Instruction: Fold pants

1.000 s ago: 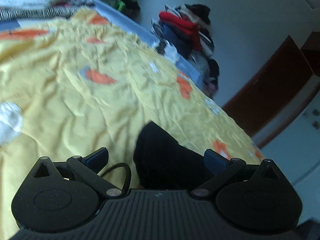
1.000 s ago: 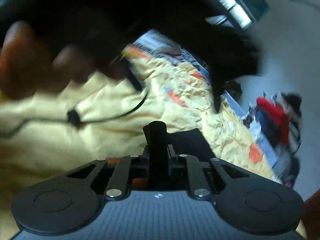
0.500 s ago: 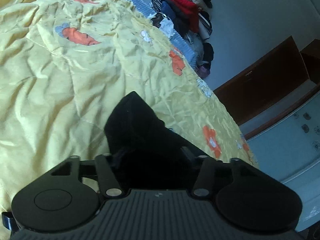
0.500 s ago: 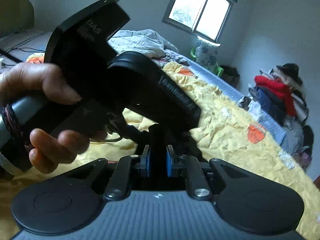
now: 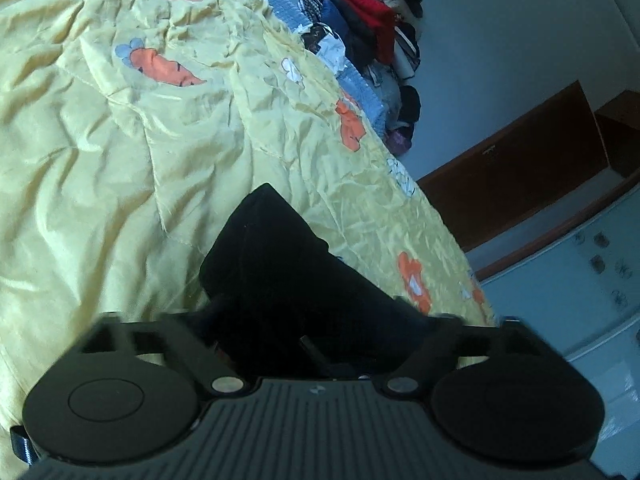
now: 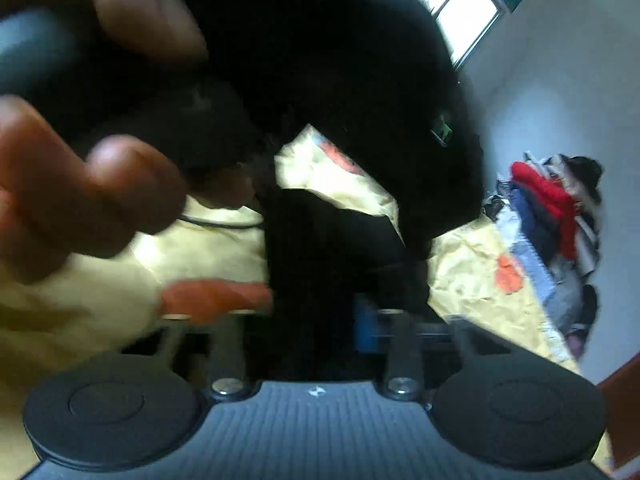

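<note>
Black pants [image 5: 272, 256] lie bunched on a yellow quilt [image 5: 120, 160]. My left gripper [image 5: 320, 316] sits low over their near end. Its jaws are opening and stand wide, with the cloth between them and untouched. In the blurred right wrist view my right gripper [image 6: 320, 320] pinches a fold of the black pants [image 6: 320, 240]. These jaws are starting to open, and a blue pad [image 6: 364, 328] shows beside the cloth. A person's hand [image 6: 80, 200] around a black tool housing [image 6: 360, 80] fills the upper left of that view.
A heap of clothes [image 5: 368, 20] is stacked by the wall past the bed's far edge, also seen as the clothes heap [image 6: 552, 208]. Brown wooden furniture [image 5: 520, 160] and a pale cabinet [image 5: 580, 280] stand to the right. A bright window [image 6: 448, 8] is behind.
The left jaws narrowed around the pants half a second ago and have spread wide again. The hand with its tool has come closer to the right camera, and the right jaws have parted slightly.
</note>
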### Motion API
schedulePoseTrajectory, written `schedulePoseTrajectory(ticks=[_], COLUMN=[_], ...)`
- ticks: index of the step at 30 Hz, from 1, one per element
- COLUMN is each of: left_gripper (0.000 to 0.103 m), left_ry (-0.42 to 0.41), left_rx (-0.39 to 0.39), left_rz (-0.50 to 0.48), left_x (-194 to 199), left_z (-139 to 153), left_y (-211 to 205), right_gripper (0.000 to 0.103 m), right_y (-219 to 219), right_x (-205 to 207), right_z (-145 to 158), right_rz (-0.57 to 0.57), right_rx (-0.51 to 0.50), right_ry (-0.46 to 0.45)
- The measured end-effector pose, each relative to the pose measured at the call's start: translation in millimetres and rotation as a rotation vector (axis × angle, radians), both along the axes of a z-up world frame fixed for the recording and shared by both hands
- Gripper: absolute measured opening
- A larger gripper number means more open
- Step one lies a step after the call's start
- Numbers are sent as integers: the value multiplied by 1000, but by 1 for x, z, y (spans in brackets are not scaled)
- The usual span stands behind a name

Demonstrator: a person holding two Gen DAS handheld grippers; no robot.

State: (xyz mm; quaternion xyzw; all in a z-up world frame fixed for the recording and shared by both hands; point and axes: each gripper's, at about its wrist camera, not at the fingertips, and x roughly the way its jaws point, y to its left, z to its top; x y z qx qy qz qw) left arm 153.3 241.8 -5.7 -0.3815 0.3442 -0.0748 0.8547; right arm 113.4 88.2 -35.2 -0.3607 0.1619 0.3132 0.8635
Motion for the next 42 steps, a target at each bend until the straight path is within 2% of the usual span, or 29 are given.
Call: schedulePoseTrajectory(ticks=[2, 4, 5, 6, 7, 8, 9, 10, 12, 14, 15, 17, 18, 20, 23, 27, 32, 36, 42], left_gripper=[94, 93, 91, 84, 58, 43, 34, 20, 19, 18, 18, 18, 18, 18, 18, 18, 18, 18, 20], left_ry=[9, 26, 30, 28, 24, 38, 49, 50, 36, 27, 25, 10, -5, -53, -128, -188, -260, -311, -356], left_rx=[-5, -27, -35, -35, -32, -19, 13, 46, 83, 79, 91, 141, 172, 244, 330, 417, 436, 452, 467], left_rz=[-9, -10, -13, -26, -44, -56, -44, -39, -25, -9, -3, 4, 8, 10, -14, -42, -125, -227, -384], left_x=[2, 5, 7, 9, 12, 15, 16, 17, 14, 11, 9, 4, 0, -10, -24, -34, -41, -42, -36], left_z=[-2, -6, -8, -8, -9, -10, -10, -9, -8, -9, -9, -3, 2, 16, 37, 55, 70, 78, 69], left_y=[-1, -4, -6, -10, -14, -18, -22, -25, -27, -26, -27, -34, -40, -56, -85, -124, -179, -238, -326], right_gripper=[16, 15, 15, 15, 15, 15, 16, 17, 20, 20, 20, 20, 20, 20, 20, 20, 20, 20, 20], right_y=[-9, -25, -31, -40, -45, -50, -54, -57, -74, -99, -115, -132, -133, -129, -131, -146, -212, -273, -359], right_x=[3, 8, 11, 14, 16, 17, 18, 19, 11, -1, 0, 9, 14, 21, 27, 17, 10, 0, -19], right_z=[6, 18, 24, 29, 32, 35, 36, 37, 44, 54, 59, 61, 58, 49, 41, 45, 58, 64, 57], right_rz=[-5, -7, -7, -8, -2, 7, 10, 11, 51, 120, 104, -11, -94, -174, -134, -131, -167, -233, -356], right_rx=[68, 197, 239, 280, 306, 326, 334, 329, 367, 489, 555, 588, 546, 488, 607, 729, 868, 952, 1039], right_ry=[44, 117, 143, 170, 186, 201, 223, 256, 304, 379, 401, 375, 340, 323, 431, 460, 485, 473, 437])
